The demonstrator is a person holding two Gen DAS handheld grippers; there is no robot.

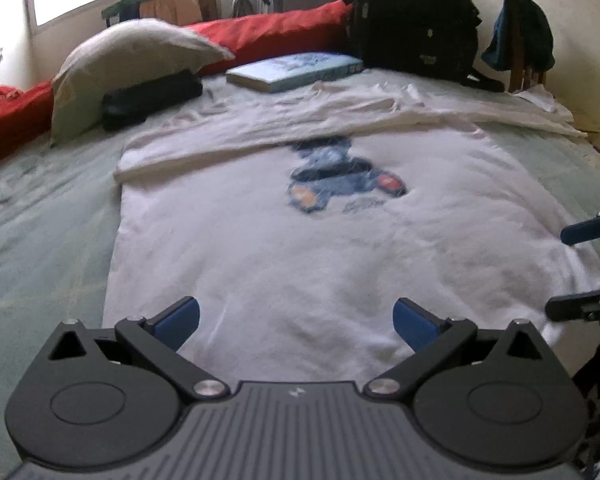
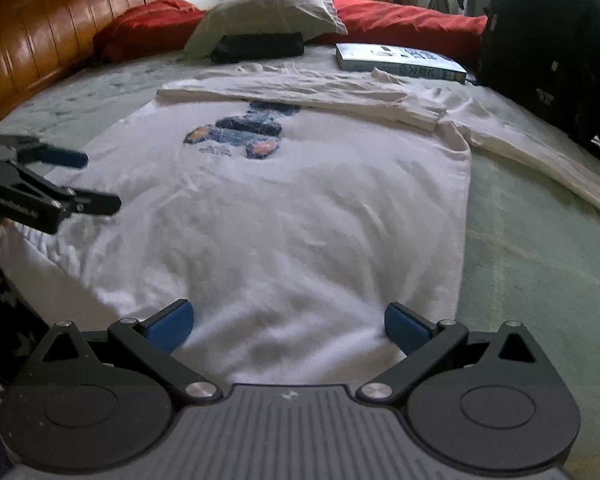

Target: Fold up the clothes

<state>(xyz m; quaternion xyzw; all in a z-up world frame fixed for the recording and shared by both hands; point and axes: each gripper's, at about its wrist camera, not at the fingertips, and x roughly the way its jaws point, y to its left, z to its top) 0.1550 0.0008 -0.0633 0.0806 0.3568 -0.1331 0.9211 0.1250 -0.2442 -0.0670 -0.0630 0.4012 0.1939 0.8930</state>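
Both your grippers hover spread wide over the white sweatshirt (image 1: 300, 248) lying flat on the bed.

Your left gripper (image 1: 296, 320) holds nothing, blue pads apart above the hem; your right gripper (image 2: 286, 326) is just as wide and empty, near the hem's other side. The sweatshirt lies print-up on the green sheet (image 2: 540, 260), one sleeve (image 2: 300, 92) folded across the chest above the blue graphic (image 1: 340, 176). A book (image 2: 400, 62), pillow (image 1: 140, 52) and black backpack (image 1: 412, 16) sit beyond it.
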